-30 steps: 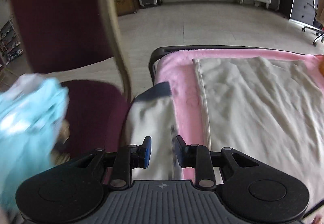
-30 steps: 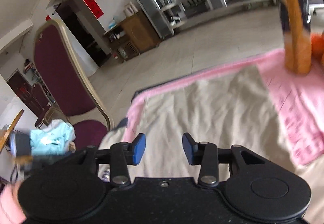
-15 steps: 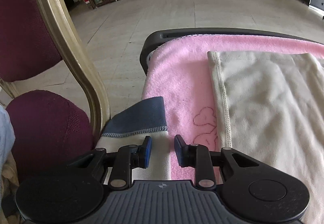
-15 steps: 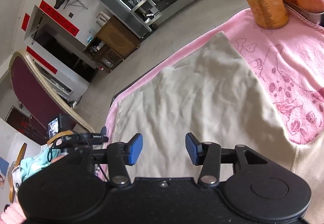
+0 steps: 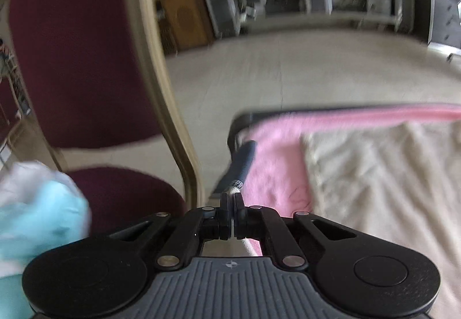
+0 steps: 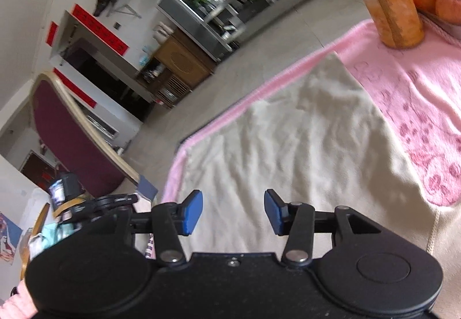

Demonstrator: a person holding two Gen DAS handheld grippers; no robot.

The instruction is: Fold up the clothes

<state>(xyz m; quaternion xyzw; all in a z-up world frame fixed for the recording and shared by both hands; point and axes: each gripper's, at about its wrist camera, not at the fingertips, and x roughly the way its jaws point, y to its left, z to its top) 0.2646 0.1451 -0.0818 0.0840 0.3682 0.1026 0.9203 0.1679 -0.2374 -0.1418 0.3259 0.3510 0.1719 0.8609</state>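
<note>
Left gripper (image 5: 231,200) fingers just clamped narrow on the blue-cuffed sleeve (image 5: 244,159), beside the pink blanket (image 5: 276,163) edge; right gripper (image 6: 232,210) half open, empty, over the cream garment (image 6: 302,146). Risk: thin pinch slipping; sleeve dropping off the blanket edge.
</note>
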